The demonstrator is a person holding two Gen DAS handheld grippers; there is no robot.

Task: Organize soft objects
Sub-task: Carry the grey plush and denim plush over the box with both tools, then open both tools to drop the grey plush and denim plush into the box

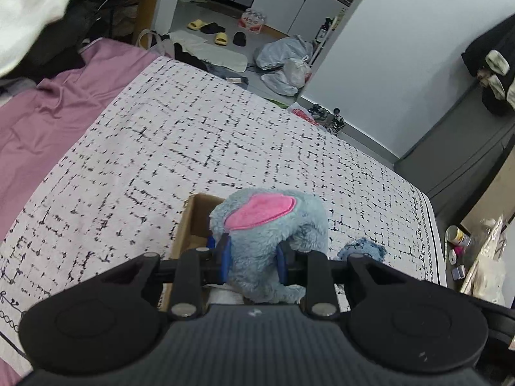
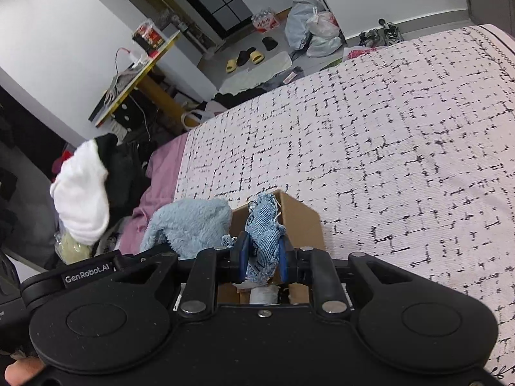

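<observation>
Above the cardboard box (image 1: 193, 222) on the bed (image 1: 193, 135), both claws carry soft things. The left claw (image 1: 254, 265) is clenched on a fuzzy blue plush toy (image 1: 276, 222) with a pink ear patch, its blue fingers (image 1: 225, 260) pressed into the fur on either side; the toy hangs over the box's open top. Just to its right, the right claw (image 2: 261, 262) is clamped on a frayed denim piece (image 2: 265, 234), which stands upright between the fingers, over the same box. Something white lies inside the box below. A pink sheet (image 1: 48, 112) covers the bed's far side beside the black-and-white patterned cover.
</observation>
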